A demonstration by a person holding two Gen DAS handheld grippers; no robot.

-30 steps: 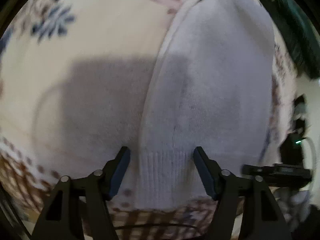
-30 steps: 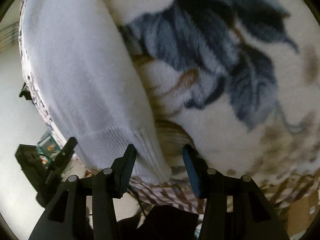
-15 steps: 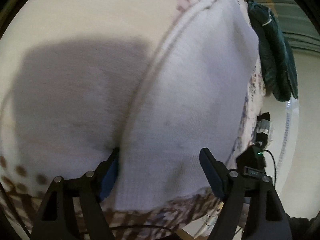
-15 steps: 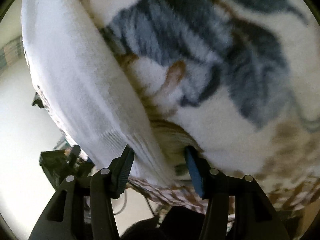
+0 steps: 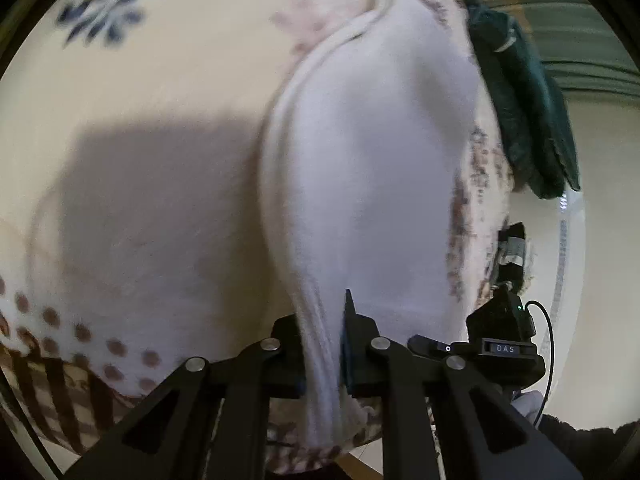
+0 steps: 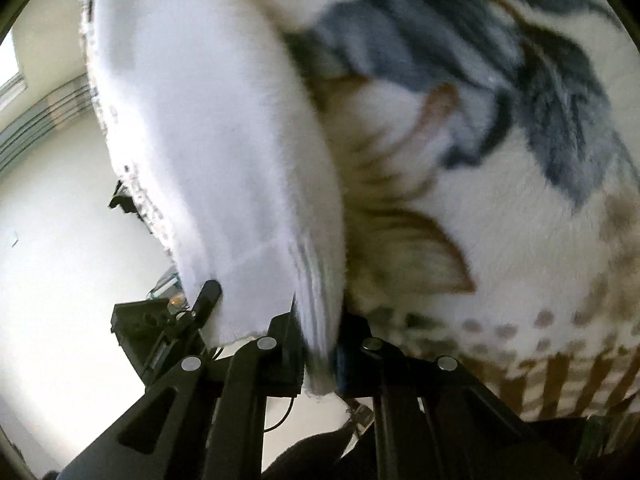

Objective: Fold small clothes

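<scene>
A white knitted garment (image 5: 376, 168) lies on a fleece blanket with blue flowers and brown checks (image 5: 152, 128). My left gripper (image 5: 324, 344) is shut on the garment's near left edge, the cloth pinched between its jaws. In the right wrist view the same white garment (image 6: 208, 144) runs up the left side, and my right gripper (image 6: 320, 344) is shut on its ribbed near right corner. The other gripper (image 6: 200, 300) shows at the garment's far corner.
The blanket (image 6: 500, 184) covers the whole work surface. A dark green cloth (image 5: 524, 96) hangs at the far right past the blanket's edge. The right gripper's black body (image 5: 496, 340) is close on the right. Pale floor (image 6: 60, 260) lies beyond the edge.
Both grippers were open around the garment's near hem corners. They have closed, each pinching the cloth.
</scene>
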